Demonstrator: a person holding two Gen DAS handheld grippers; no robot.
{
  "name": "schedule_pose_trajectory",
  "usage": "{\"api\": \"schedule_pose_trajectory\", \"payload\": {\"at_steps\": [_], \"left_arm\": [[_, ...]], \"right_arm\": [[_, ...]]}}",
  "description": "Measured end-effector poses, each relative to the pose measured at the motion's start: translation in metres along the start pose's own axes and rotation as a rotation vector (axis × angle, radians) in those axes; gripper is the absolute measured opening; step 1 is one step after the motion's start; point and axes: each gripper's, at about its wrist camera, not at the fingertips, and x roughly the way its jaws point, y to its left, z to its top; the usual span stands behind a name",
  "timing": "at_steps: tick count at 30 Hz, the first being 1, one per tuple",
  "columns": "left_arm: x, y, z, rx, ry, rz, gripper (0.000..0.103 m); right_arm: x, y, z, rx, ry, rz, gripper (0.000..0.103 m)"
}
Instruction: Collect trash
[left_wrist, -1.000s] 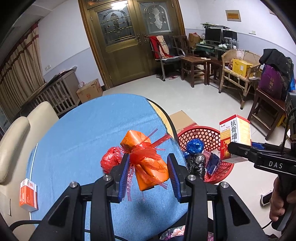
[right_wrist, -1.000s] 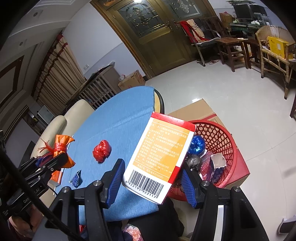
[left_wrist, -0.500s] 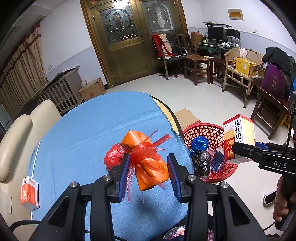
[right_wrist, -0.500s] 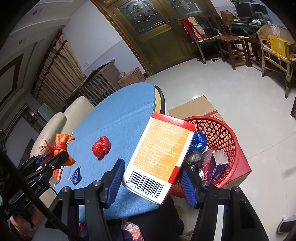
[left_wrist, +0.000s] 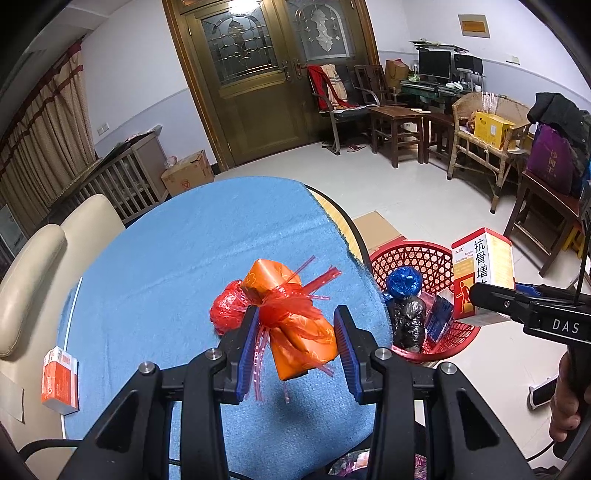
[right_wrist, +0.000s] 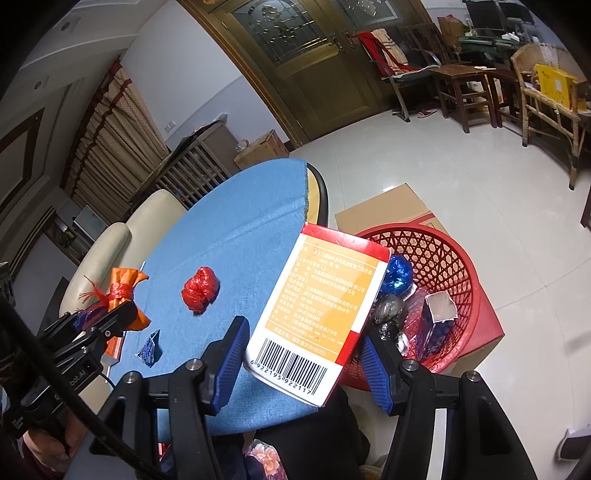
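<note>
Two grippers, each with one item of trash; the left gripper (left_wrist: 295, 347) has its jaws closed narrow on one orange wrapped bundle (left_wrist: 295, 325) tied with red ribbon, held above the blue worktop (left_wrist: 166, 280); the right gripper (right_wrist: 303, 354) clamps one orange-and-white carton (right_wrist: 321, 314) between its jaws, just beside one red basket (right_wrist: 454, 258) on the floor; one red crumpled bag (right_wrist: 200, 288) and one small blue wrapper (right_wrist: 149, 347) lie on the worktop.

A lived-in home's main room: ornate wooden double doors (left_wrist: 266, 74) with patterned glass, wooden chairs (left_wrist: 340, 99), a wicker armchair (left_wrist: 480, 144), a cream sofa (left_wrist: 44, 266) (curtains (left_wrist: 44, 136) behind) and a computer desk (left_wrist: 436, 88).
</note>
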Motion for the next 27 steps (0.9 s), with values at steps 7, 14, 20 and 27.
{"api": "schedule_pose_trajectory", "payload": {"at_steps": [7, 14, 20, 27], "left_arm": [[0.002, -0.005, -0.002, 0.015, -0.003, 0.008, 0.042], [0.004, -0.007, -0.002, 0.024, 0.002, 0.011, 0.042], [0.007, -0.012, -0.002, 0.040, 0.005, 0.017, 0.042], [0.010, -0.018, -0.001, 0.055, 0.011, 0.018, 0.042]], "right_arm": [[0.001, -0.003, -0.002, 0.007, 0.000, 0.000, 0.062], [0.003, -0.009, -0.004, 0.021, 0.005, 0.005, 0.062], [0.005, -0.013, -0.006, 0.037, 0.010, 0.008, 0.062], [0.007, -0.022, -0.008, 0.058, 0.014, 0.012, 0.062]]}}
